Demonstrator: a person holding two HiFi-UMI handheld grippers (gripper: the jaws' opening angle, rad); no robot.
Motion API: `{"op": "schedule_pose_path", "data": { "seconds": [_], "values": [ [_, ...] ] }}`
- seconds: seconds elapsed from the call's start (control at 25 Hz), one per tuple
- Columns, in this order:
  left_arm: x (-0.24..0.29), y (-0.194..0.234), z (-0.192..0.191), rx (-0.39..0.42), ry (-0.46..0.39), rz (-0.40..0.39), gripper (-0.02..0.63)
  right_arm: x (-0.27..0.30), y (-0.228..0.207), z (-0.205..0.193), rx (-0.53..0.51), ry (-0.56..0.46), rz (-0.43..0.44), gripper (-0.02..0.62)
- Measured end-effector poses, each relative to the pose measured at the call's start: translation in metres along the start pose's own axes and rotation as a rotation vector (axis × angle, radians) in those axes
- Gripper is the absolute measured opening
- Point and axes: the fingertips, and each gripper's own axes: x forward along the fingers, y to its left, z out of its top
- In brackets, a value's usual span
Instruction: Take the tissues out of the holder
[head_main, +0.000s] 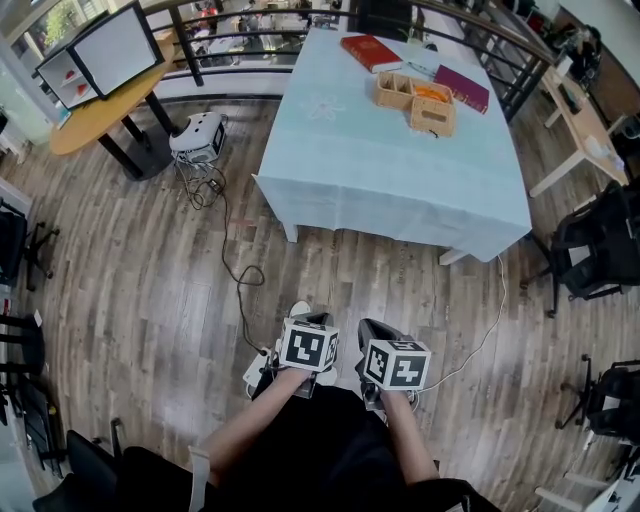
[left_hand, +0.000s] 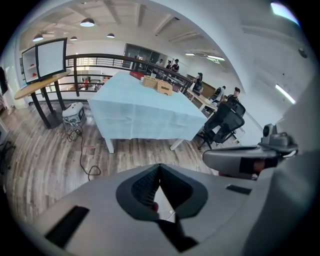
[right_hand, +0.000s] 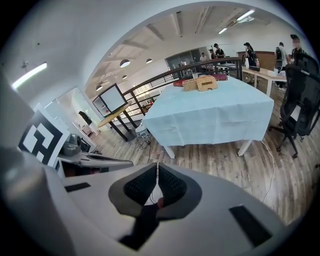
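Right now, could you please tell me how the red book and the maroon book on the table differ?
The red book is bright red, while the maroon book is darker. The red book lies left of the wooden holder, farther back. The maroon book lies right of that holder, a little closer in. Both lie flat and closed on the light blue tablecloth.

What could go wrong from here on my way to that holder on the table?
A cable snakes across the floor between you and the table; you might trip on it.
The holder sits far back on the table beside books; a long reach could knock them.
The left gripper and right gripper are both shut, so open one before reaching in.
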Motion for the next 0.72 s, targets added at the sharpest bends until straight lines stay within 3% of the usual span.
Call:
{"op": "schedule_pose_path", "data": {
  "seconds": [0.72],
  "values": [
    [0.037, 0.067, 0.102, 0.028, 0.012, -0.043, 0.009, 0.072, 0.004, 0.098, 0.054, 0.008, -0.024, 0.015]
  ]
}}
